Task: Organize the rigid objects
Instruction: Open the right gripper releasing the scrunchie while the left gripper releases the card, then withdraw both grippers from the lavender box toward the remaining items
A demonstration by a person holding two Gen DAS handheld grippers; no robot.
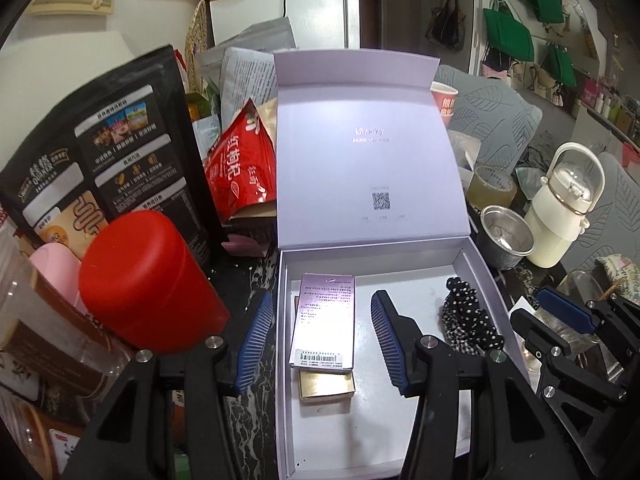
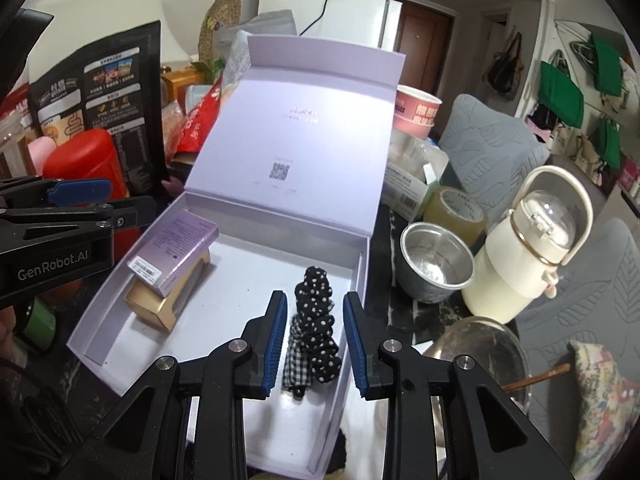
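Observation:
An open lilac gift box [image 1: 476,276] [image 2: 100,312] sits on the table with its lid upright. Inside at the left, a purple carton [image 1: 326,320] [image 2: 174,246] lies on top of a gold box [image 1: 326,388] [image 2: 156,308]. At the right lie black dotted and checked scrunchies [image 1: 470,324] [image 2: 316,324]. My left gripper [image 1: 320,340] is open and empty above the purple carton. My right gripper [image 2: 316,336] is open and empty, its fingers on either side of the scrunchies. It also shows in the left wrist view [image 1: 560,312].
A red canister [image 1: 148,280] [image 2: 86,156], a black pouch [image 1: 100,148] and a red snack bag [image 1: 244,160] crowd the left. A metal cup [image 2: 434,264] [image 1: 506,240], tape roll [image 2: 456,210], cream jug [image 2: 532,248] [image 1: 560,208] and glass bowl [image 2: 480,352] stand to the right.

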